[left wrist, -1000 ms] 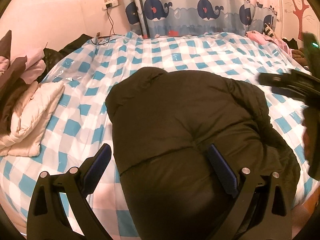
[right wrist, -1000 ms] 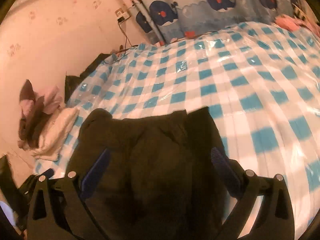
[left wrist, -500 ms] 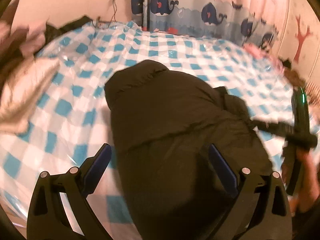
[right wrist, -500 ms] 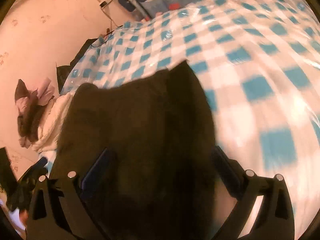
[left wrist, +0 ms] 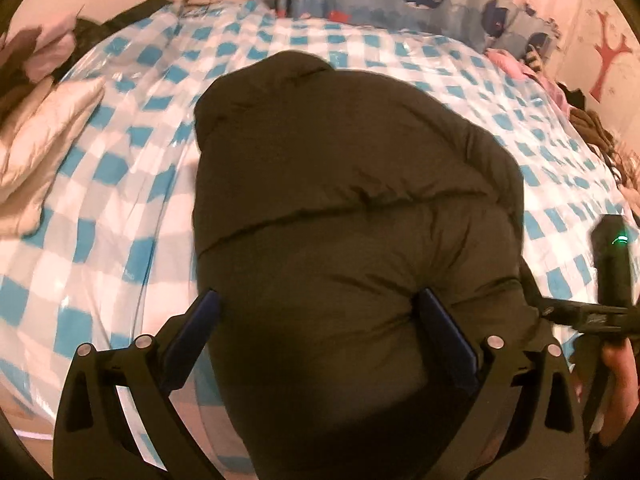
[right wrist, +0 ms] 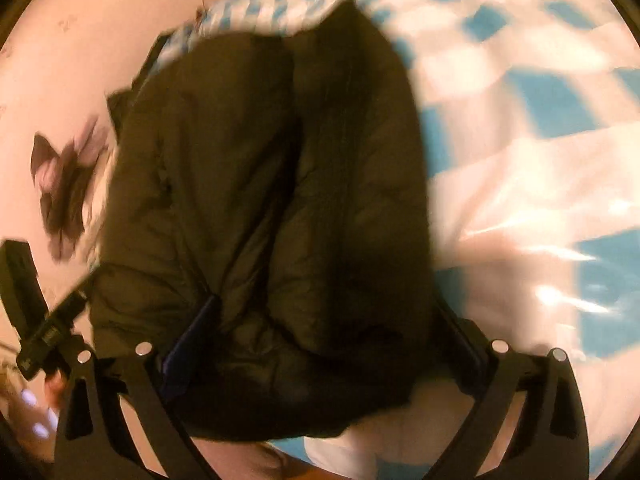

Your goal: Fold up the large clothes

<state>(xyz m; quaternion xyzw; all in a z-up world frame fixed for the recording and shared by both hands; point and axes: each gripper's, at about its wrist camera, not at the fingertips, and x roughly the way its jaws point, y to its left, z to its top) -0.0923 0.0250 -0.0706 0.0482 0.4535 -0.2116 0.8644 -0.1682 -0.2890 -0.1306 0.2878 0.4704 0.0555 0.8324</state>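
Observation:
A dark olive puffer jacket (left wrist: 344, 208) lies folded in a bundle on the blue-and-white checked bed (left wrist: 120, 168). My left gripper (left wrist: 320, 320) is open, its fingers spread either side of the jacket's near end. My right gripper (right wrist: 324, 324) is open, low over the jacket's (right wrist: 280, 184) near right edge, with the padding bulging between its fingers. The right gripper's body also shows at the right edge of the left wrist view (left wrist: 612, 280). The right wrist view is blurred.
A cream folded garment (left wrist: 36, 140) and a pile of pink and brown clothes (left wrist: 36, 52) lie at the bed's left edge. More clothes (left wrist: 592, 120) lie at the far right. A whale-print curtain (left wrist: 420, 20) hangs behind the bed.
My right gripper has dropped down and in towards the jacket's near edge, which now fills its view. My left gripper has moved closer over the jacket. Both stay open.

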